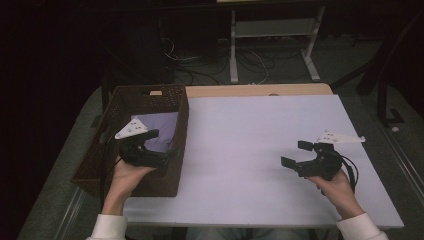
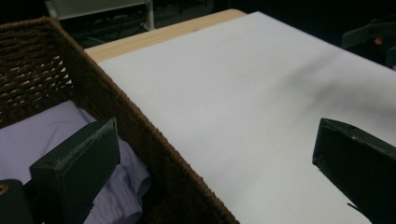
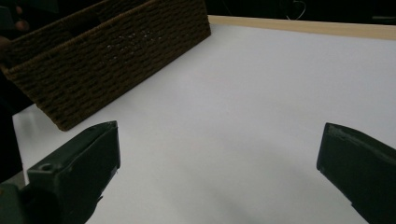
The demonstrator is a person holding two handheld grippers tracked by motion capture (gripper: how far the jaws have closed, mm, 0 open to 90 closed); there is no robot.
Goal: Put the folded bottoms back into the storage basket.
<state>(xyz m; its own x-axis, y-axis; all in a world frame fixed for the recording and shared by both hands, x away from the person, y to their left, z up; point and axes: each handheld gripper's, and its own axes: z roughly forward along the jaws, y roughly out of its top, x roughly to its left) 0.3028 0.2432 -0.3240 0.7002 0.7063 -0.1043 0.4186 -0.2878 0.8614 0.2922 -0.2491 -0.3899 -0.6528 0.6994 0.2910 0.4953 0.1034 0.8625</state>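
White table (image 1: 250, 150); lavender cloth (image 1: 162, 131) in basket (image 1: 150, 93), beneath left gripper's (image 1: 165, 145) spread fingers.

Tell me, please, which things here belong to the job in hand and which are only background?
In the job:
- woven basket, at the table's left edge
- lilac cloth lying inside it
- left gripper, open, astride the basket's near wall
- right gripper, open above the bare white table

Just about:
- white frame legs behind the table
- cables on the floor
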